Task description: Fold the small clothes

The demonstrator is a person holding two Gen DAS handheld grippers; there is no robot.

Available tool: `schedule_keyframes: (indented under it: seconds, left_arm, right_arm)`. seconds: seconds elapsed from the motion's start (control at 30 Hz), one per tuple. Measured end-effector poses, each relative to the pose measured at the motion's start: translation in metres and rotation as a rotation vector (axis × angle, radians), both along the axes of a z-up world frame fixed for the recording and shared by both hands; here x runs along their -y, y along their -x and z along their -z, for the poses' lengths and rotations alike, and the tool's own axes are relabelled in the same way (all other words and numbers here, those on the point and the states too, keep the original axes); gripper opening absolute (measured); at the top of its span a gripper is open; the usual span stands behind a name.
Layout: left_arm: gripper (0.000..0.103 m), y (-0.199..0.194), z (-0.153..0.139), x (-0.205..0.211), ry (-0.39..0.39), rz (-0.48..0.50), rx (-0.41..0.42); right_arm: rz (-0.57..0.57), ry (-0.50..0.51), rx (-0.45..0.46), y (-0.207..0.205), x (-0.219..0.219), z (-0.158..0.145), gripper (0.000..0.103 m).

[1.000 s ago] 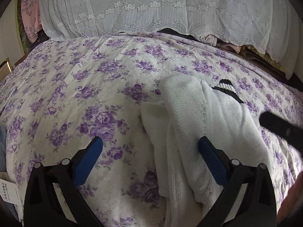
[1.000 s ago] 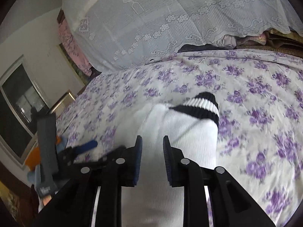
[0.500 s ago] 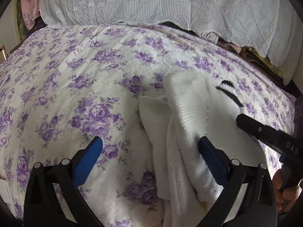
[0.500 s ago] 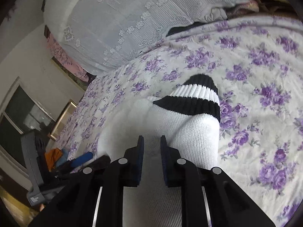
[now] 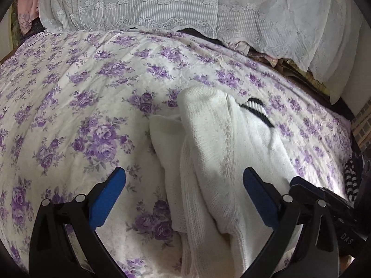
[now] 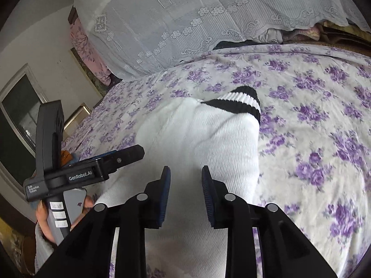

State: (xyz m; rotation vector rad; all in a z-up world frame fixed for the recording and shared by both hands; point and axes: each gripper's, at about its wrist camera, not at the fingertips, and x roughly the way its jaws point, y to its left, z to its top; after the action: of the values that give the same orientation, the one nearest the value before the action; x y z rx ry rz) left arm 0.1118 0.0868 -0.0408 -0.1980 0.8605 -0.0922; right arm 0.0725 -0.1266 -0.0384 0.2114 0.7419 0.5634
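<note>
Right gripper [image 6: 185,180]: nearest to the work. Its fingers stand a narrow gap apart and have just been opening a little; white knit shows in the gap beneath them, but the pads do not look pressed on it, so I read this as a loosened or released hold.

Left gripper [image 5: 184,194]: fingers spread wide, holding nothing. Its left finger [image 5: 109,199] hangs over bare bedspread; its right finger [image 5: 259,197] is over the fabric.

White sock [image 6: 208,139]: on the bed, directly ahead of and under the right fingers. From the left fingers it lies ahead and toward the right finger, mostly inside the spread.

Long axis: runs away from both sets of fingers, near end below the frames, far end at the black-striped cuff [image 6: 238,103].

Layering: in the left view the knit looks doubled over, with a second white layer [image 5: 167,143] showing along its left edge; whether that is a paired sock or the same one I cannot tell.

Nearer hand: the right, centred on the sock's axis; the left sits off to one side.

Coming move, as a judgement: any further fold turns on the cuff end being farthest from the fingers, so it would need a reach forward along the axis.

Bedspread [image 5: 92,97]: purple floral, carrying the sock.

Lace cover [image 5: 185,7]: beyond the cuff, well apart.
</note>
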Motion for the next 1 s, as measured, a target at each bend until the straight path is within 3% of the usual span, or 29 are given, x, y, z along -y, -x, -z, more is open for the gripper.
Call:
schedule_keyframes:
  seconds: [0.07,0.3,0.67,0.83,1.0]
  left_arm:
    - [0.099,-0.002,0.011,0.004,-0.041,-0.011,-0.044]
    - [0.099,0.021,0.030,-0.004,0.006,-0.010,-0.092]
    - [0.099,0.059,0.032,-0.011,0.030,-0.015,-0.061]
    - [0.099,0.064,0.017,-0.022,0.183,0.026,0.023]
    - [0.099,0.036,0.029,-0.019,0.362,0.096,-0.063]
  right_arm:
    - [-0.007,0.006,-0.002,0.006,0.000,0.004,0.028]
    - [-0.045,0.041,-0.029,0.036,0.001,0.023,0.028]
    - [-0.065,0.015,-0.053,0.061,0.017,0.032,0.028]
    - [-0.041,-0.021,-0.002,0.072,0.037,0.019,0.045]
    - [0.025,-0.103,-0.020,0.056,0.066,0.017,0.047]
